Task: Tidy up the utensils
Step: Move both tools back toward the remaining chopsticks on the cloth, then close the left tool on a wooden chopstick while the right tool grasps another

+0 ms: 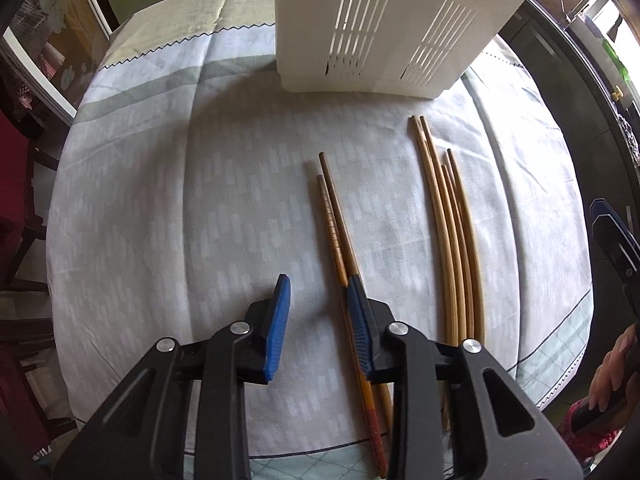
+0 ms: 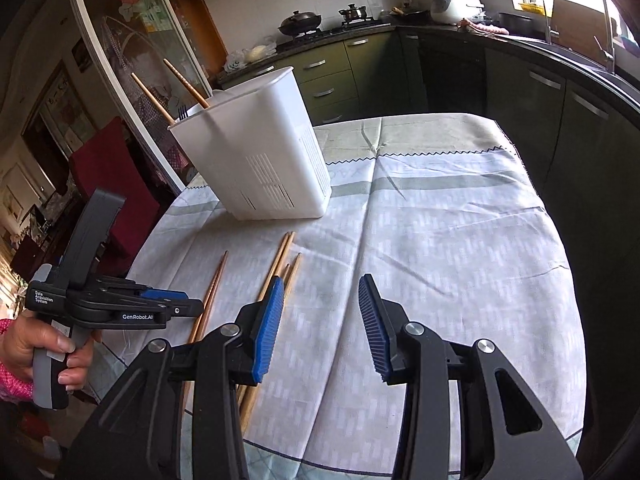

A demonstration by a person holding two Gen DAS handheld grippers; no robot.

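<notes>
Chopsticks on table, both grippers low.
Your left gripper [image 1: 318, 284] stands parted beside the dark chopstick pair [image 1: 334, 216], gripping nothing; your right gripper [image 2: 320, 292] stands parted, empty, beside the pale chopsticks [image 2: 280, 258].

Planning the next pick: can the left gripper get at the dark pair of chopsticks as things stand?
Probably yes. The left gripper hangs open just above the dark chopsticks, which lie apart from the lighter chopsticks on bare cloth. But the pair runs under its right finger rather than between the pads, so it likely needs a small sideways shift.
</notes>
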